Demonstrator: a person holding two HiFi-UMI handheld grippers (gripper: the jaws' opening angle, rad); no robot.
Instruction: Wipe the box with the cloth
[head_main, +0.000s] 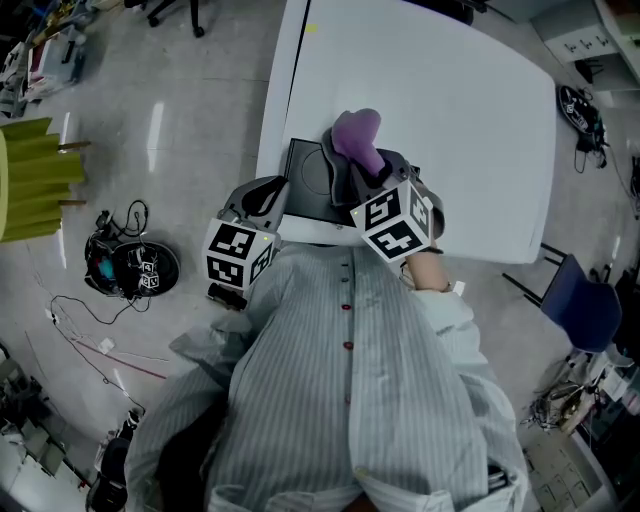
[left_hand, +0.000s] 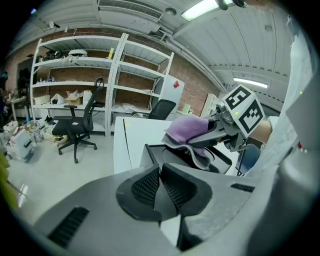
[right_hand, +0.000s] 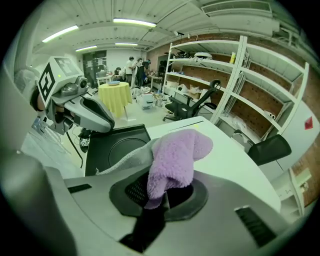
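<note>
"How far along was the wiping?"

"Hardly begun, by my reckoning. My right tongs (right_hand: 165, 192) were clamped on the purple cloth (right_hand: 176, 152). Most of it was bunched up beyond the tips, and a grey flap trailed down over the black box (head_main: 305, 178)."

"Was it touching the box?"

"It was over the box, certainly, but I couldn't tell whether the flap touched the top. The box lay flat at the near edge of the white tabletop (head_main: 440, 100), right in front of me."

"And your other hand?"

"My left tongs (left_hand: 159, 184) were pressed together with nothing between them. They hung just beside the box's left side and weren't gripping it."

"So what was left?"

"Nearly all of it, I'd say. The cloth was picked up and in position, so that much was done. The box's top showed me no streak or mark to prove that any part had been wiped. I judged that I had yet to press the cloth flat and sweep it across the surface."
</note>
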